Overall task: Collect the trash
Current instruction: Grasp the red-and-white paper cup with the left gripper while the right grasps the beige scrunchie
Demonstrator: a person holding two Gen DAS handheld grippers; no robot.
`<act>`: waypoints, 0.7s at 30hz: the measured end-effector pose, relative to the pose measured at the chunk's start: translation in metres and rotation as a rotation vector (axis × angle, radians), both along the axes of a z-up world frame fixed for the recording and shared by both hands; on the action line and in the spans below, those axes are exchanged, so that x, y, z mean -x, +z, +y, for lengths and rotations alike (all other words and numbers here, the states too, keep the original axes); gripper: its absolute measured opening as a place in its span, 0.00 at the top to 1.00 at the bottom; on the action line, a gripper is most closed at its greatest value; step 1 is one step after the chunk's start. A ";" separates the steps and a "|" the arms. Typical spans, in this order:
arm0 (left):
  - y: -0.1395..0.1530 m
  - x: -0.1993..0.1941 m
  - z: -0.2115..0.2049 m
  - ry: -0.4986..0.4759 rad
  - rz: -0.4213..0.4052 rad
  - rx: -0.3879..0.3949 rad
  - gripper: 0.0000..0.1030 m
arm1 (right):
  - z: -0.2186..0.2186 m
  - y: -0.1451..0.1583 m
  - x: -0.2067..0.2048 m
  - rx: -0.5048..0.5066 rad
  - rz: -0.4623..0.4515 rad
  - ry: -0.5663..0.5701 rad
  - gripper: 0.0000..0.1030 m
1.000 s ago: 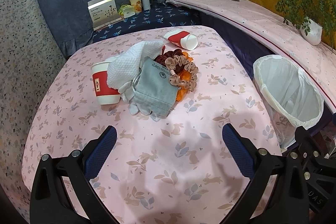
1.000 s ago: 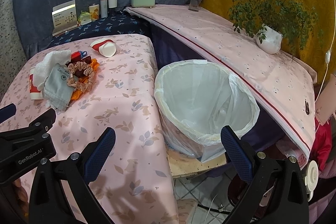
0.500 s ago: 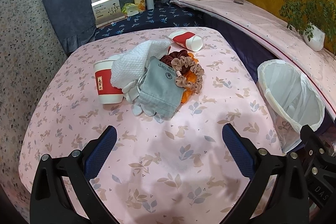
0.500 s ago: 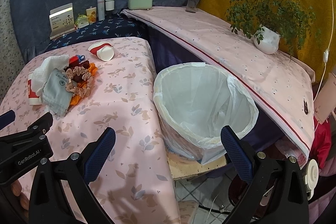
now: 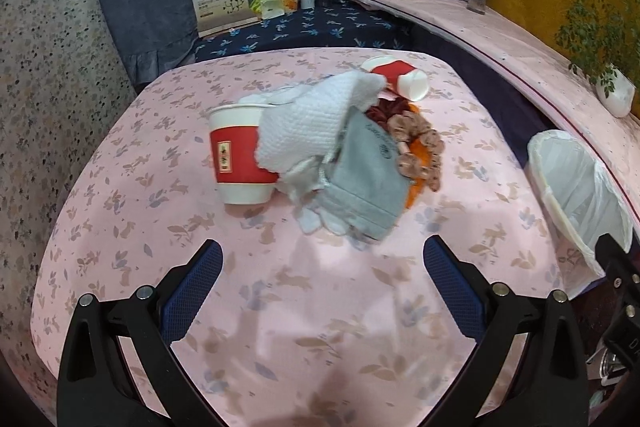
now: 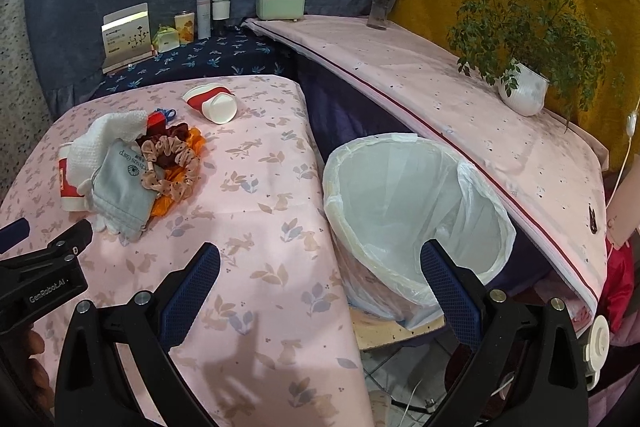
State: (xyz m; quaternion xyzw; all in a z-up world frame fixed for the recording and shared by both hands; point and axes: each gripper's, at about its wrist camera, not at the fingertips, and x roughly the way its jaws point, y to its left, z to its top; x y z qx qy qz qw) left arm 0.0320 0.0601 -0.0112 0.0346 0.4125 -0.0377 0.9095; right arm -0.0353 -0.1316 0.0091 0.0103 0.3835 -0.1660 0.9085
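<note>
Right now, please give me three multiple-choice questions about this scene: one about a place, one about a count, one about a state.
1. Where is the bin?
A. on the table
B. beside the table's edge, lower than it
C. on the shelf

2. How many paper cups are on the table?
A. one
B. two
C. four

3. What state is the far cup in?
A. upright
B. on its side
C. crushed flat

Answers:
1 B, it stands past the table's edge.
2 B, the near cup and the far cup.
3 B, its open mouth faces sideways.
</note>
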 end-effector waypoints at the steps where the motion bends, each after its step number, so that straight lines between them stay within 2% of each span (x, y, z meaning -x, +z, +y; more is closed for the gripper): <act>1: -0.001 -0.003 0.004 0.007 0.001 -0.002 0.07 | 0.002 0.000 -0.003 -0.003 -0.001 0.004 0.07; 9: -0.016 -0.037 0.050 0.053 0.006 -0.007 0.07 | 0.024 -0.005 -0.035 -0.059 -0.002 0.054 0.07; 14: -0.027 -0.060 0.069 0.046 0.015 0.011 0.07 | 0.040 -0.011 -0.058 -0.082 -0.002 0.087 0.09; 21: -0.039 -0.090 0.075 0.020 0.028 0.030 0.07 | 0.057 -0.021 -0.091 -0.119 0.012 0.122 0.19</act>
